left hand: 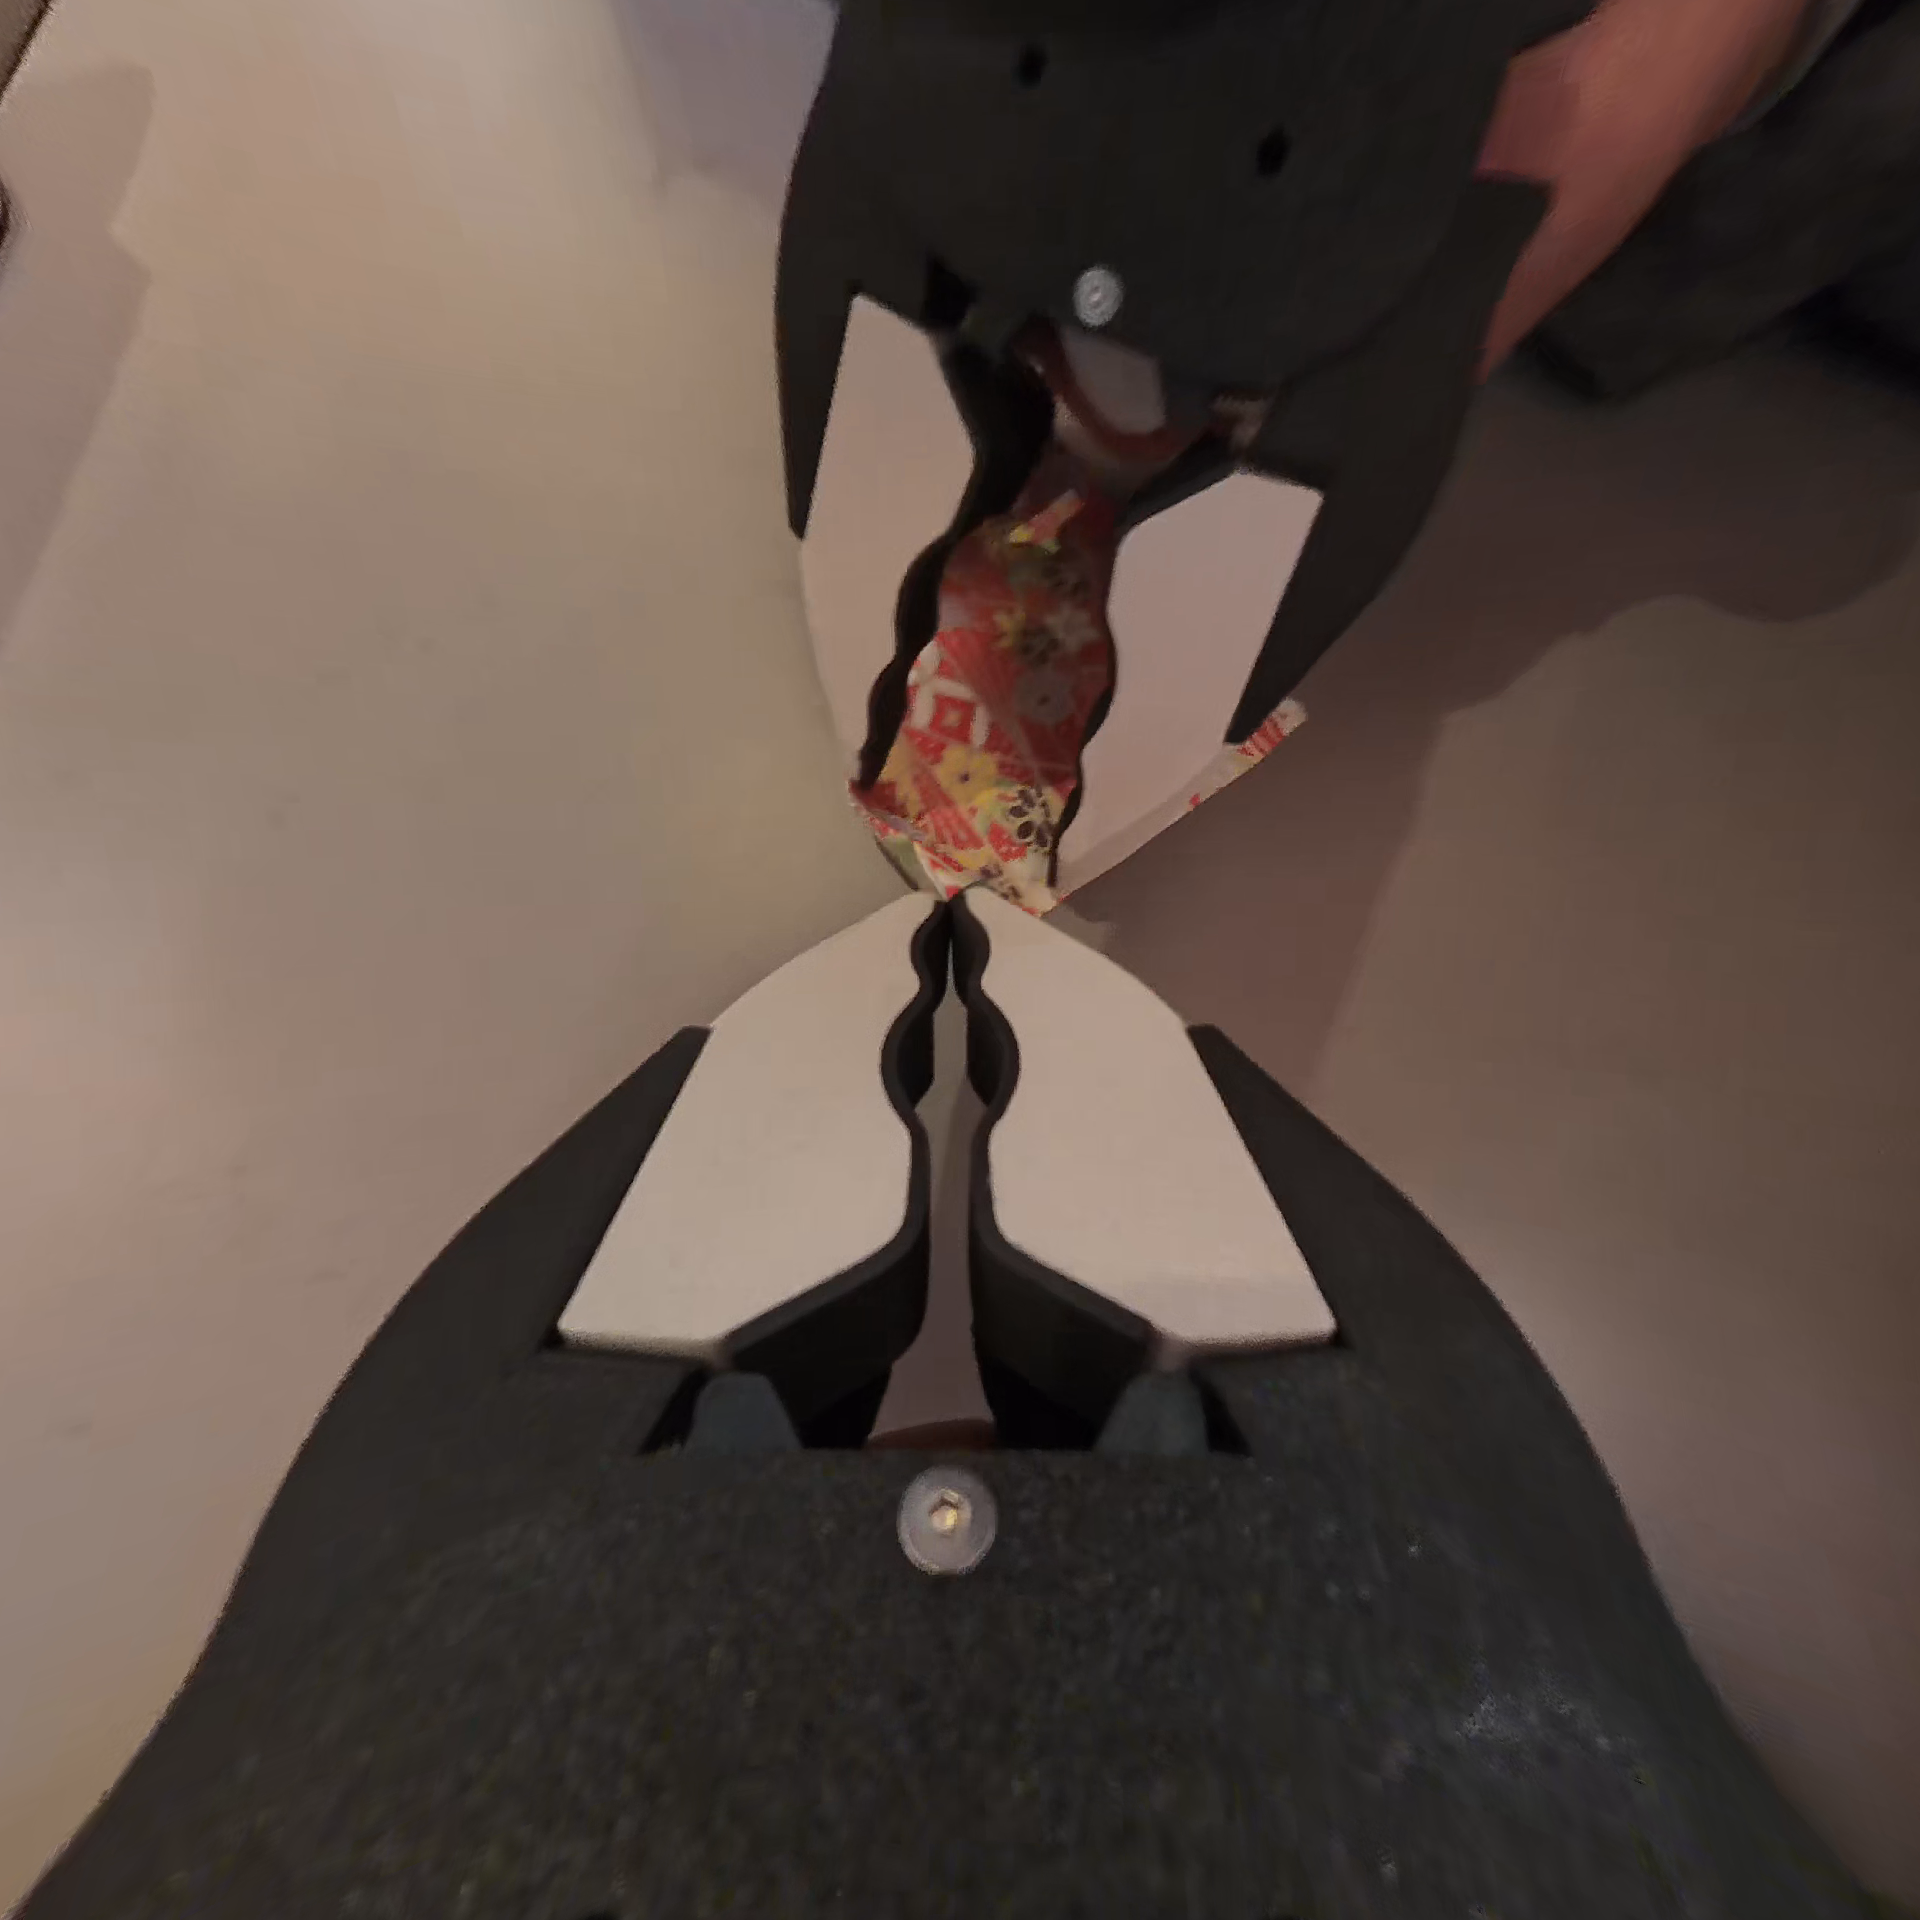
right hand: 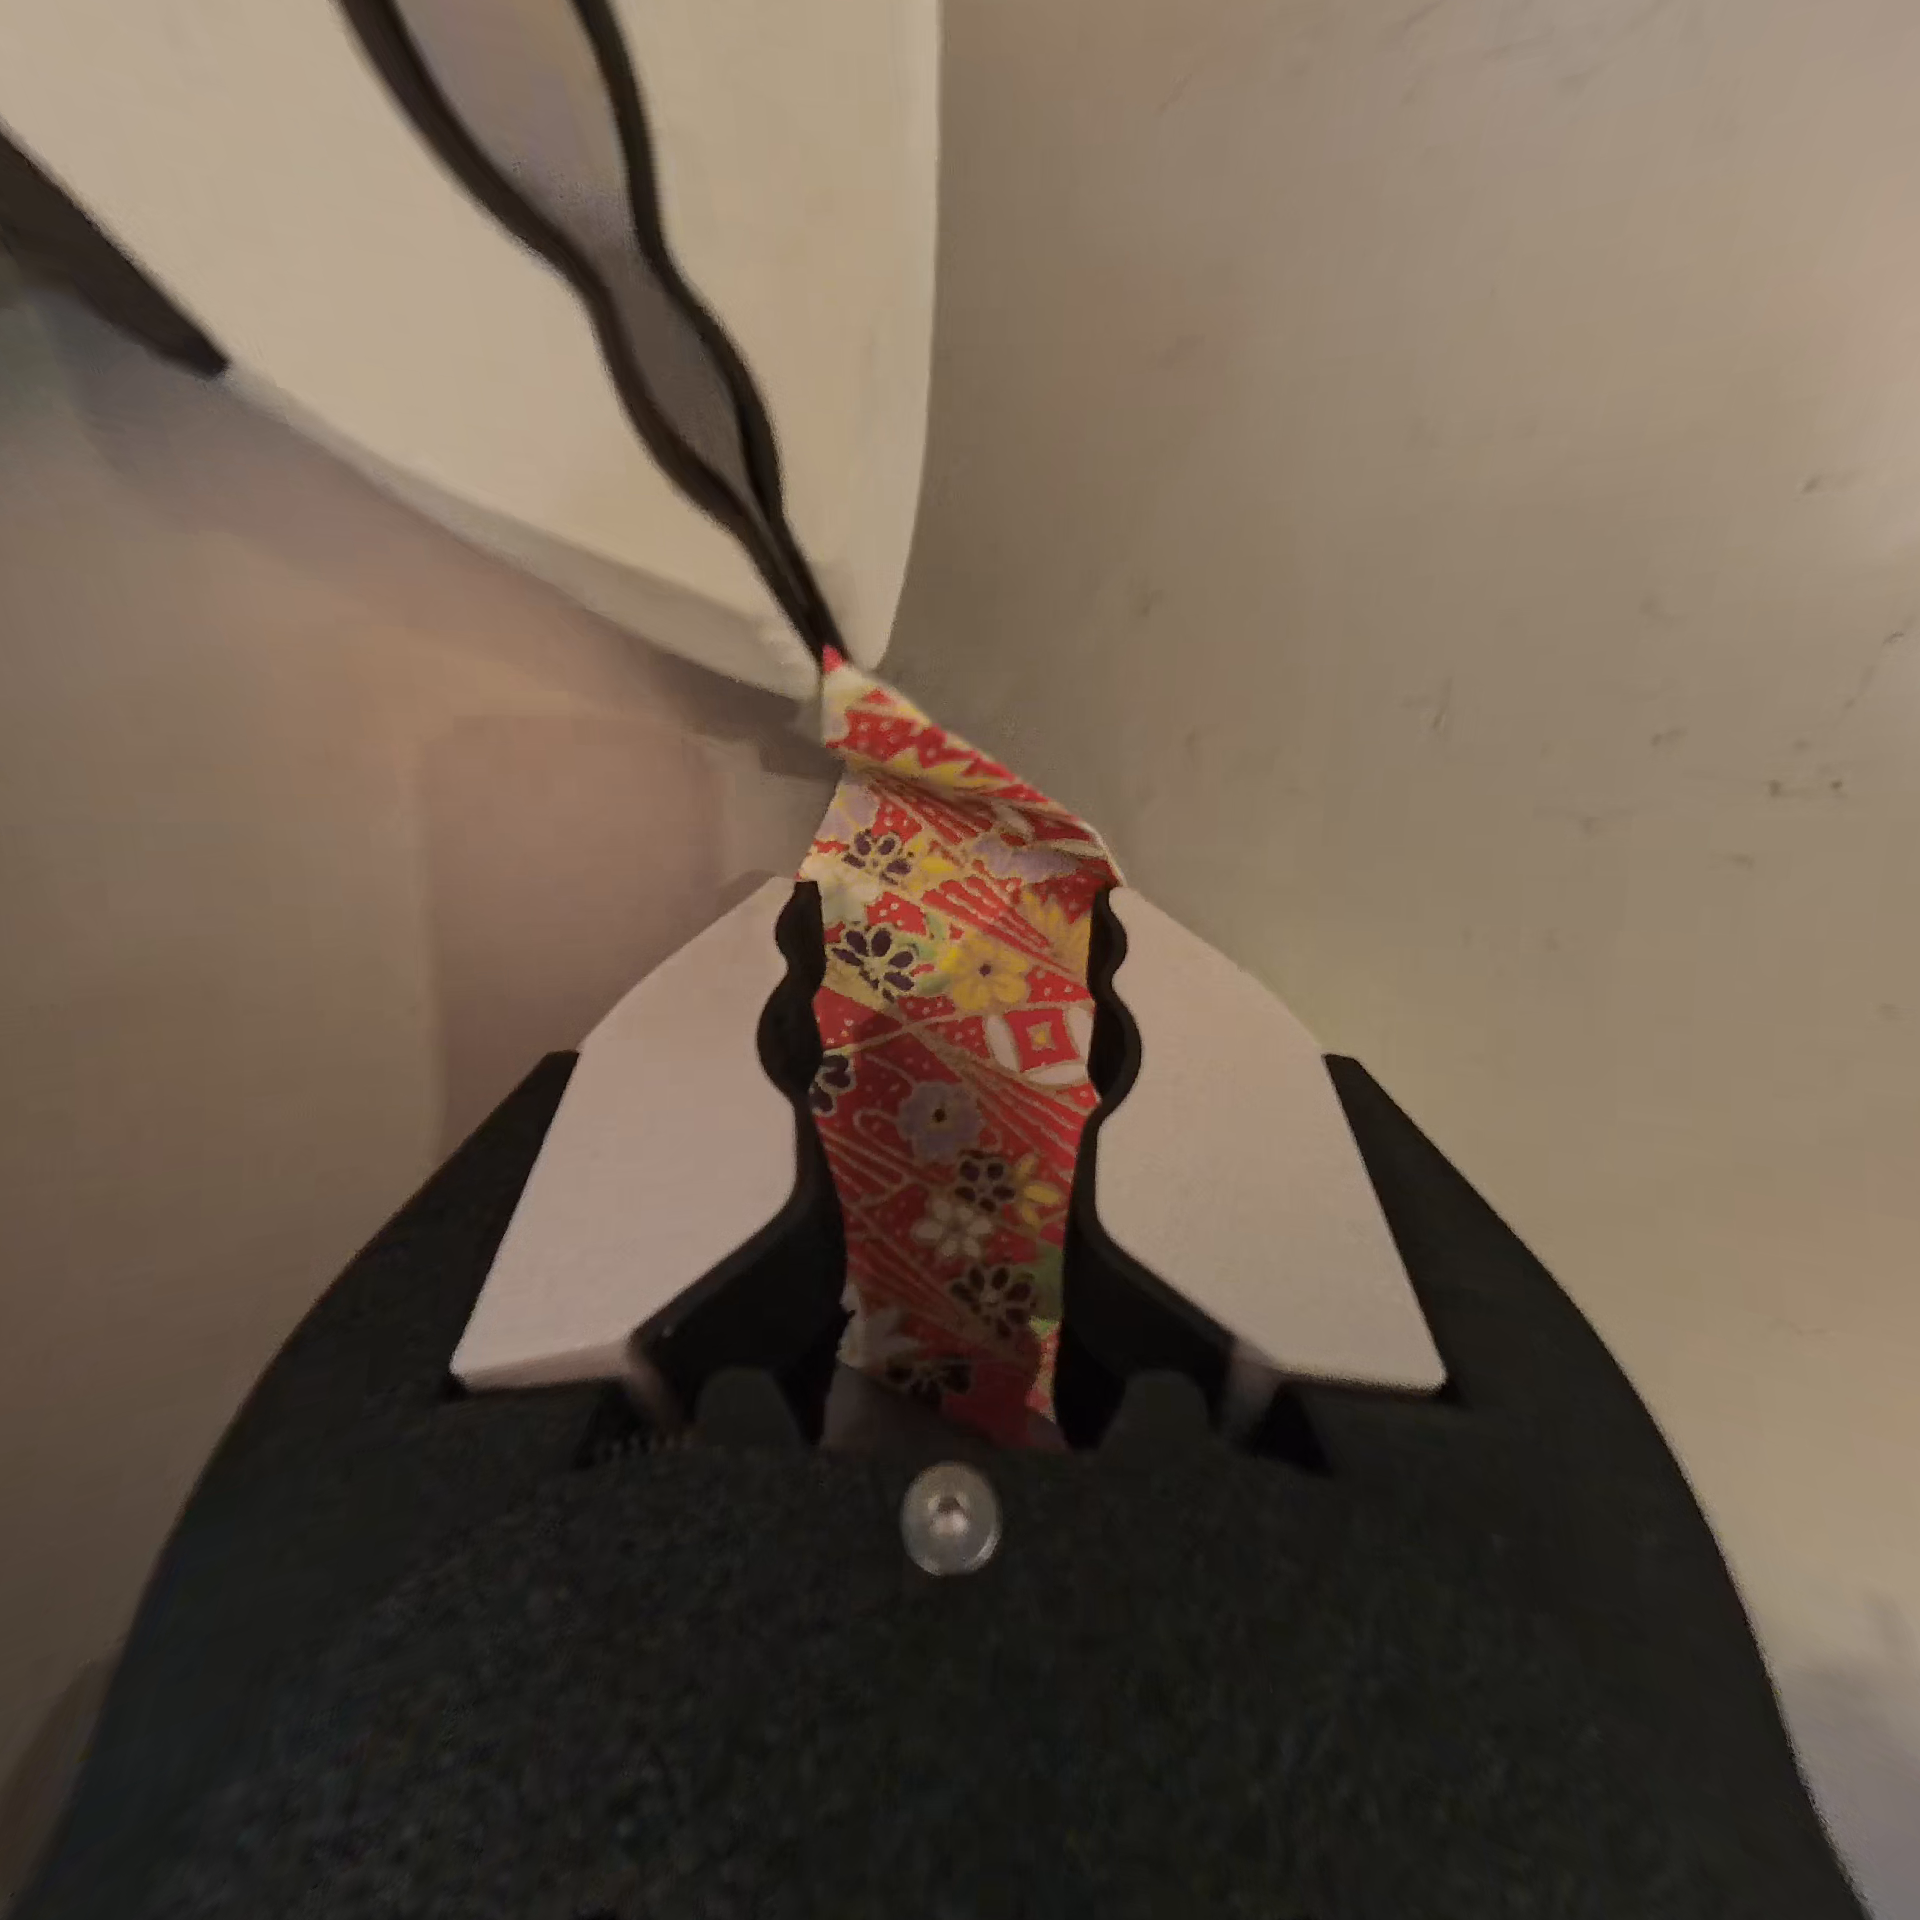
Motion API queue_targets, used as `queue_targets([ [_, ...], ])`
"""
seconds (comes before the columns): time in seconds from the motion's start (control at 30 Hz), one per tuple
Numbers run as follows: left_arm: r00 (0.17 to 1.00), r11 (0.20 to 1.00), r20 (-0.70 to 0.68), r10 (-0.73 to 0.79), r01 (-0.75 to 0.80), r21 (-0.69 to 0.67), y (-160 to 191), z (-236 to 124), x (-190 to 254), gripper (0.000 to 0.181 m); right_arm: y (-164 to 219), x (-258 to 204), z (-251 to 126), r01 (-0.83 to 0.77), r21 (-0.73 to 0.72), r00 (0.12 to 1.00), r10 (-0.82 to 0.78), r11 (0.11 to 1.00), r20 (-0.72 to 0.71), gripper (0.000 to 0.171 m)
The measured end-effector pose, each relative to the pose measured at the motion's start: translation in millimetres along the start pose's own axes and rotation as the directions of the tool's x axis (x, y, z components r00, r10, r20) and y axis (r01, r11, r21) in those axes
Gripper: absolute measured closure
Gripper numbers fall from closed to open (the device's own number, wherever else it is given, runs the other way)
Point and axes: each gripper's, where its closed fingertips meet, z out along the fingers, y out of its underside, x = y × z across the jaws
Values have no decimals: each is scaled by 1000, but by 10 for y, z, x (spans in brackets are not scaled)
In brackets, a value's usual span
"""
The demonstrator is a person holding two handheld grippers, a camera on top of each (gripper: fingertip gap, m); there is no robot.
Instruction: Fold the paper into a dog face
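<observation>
Two grippers meet tip to tip over a pale table [left hand: 364, 727], the paper [left hand: 987, 727] between them.

Left gripper [left hand: 948, 920] points away, jaws closed at the tips, pinching a corner of the paper. Right gripper [right hand: 951, 914] faces it from the far side; the paper strip [right hand: 956, 1039] runs between its fingers, which are part open, and whether they press it I cannot tell. A hand [left hand: 1621, 177] shows at upper right, cut off. The paper's full shape is hidden by the fingers.
</observation>
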Motion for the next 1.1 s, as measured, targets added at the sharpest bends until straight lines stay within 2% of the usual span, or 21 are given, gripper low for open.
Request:
queue_targets([
  [0.3, 997, 994, -23, 70, -72, -85, 144, 119, 199, 181, -12, 22, 4, -15, 27, 1000, 15, 1000, -11, 126],
  [0.73, 1000, 992, -16, 15, -17, -123, 228, 224, 261, 181, -31, 42, 11, -45, 57, 998, 47, 997, -30, 129],
  [0.9, 999, 989, 29, 17, -13, -151, 271, 303, 287, 181, -39, 99, 11, -76, 90, 996, 80, 993, -47, 140],
  [1.1, 999, 987, 48, 2, 6, -159, 270, 304, 287, 181, -57, 95, 4, -113, 101, 994, 114, 988, -3, 140],
])
